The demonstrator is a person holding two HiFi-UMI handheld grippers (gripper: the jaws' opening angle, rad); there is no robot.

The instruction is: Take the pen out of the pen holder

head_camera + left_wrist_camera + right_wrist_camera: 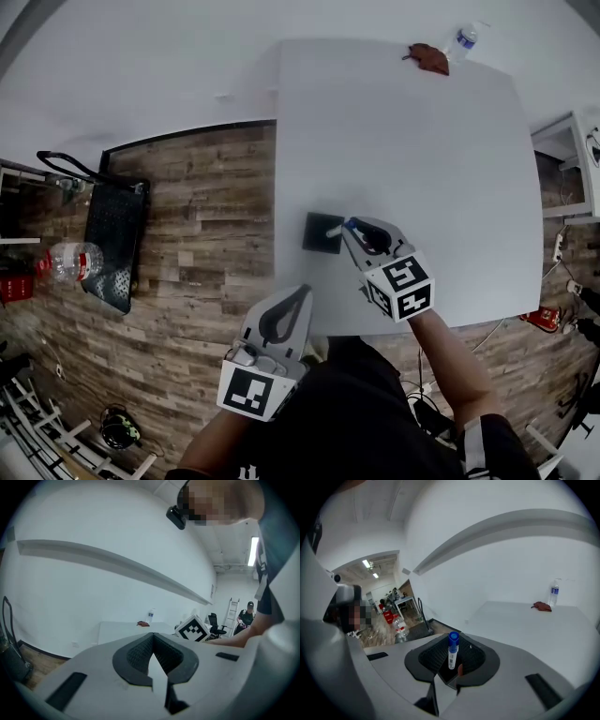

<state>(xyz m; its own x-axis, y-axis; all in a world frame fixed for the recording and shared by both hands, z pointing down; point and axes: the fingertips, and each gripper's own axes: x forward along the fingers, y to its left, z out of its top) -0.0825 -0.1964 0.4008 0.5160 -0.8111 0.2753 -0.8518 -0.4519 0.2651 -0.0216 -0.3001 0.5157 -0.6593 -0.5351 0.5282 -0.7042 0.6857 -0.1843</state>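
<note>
Right gripper (pixel 353 230) clamps the blue-capped pen (pixel 452 651); left gripper (pixel 302 292) closed, empty — a slanted pull could drag the unheld pen holder (pixel 319 235) off the table's (pixel 403 141) left edge.

The right gripper (pixel 352 228) is covering one side of the pen holder (pixel 319 232). The pen (pixel 452 652) is showing only its upper part above the jaws. The label on the bottle (pixel 464 39) is appearing too small to read.

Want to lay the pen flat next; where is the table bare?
The table's middle and right side are bare, from the pen holder back to the reddish cloth and water bottle at the far edge. Crowded at the near-left edge, where the right gripper grips the pen.
</note>
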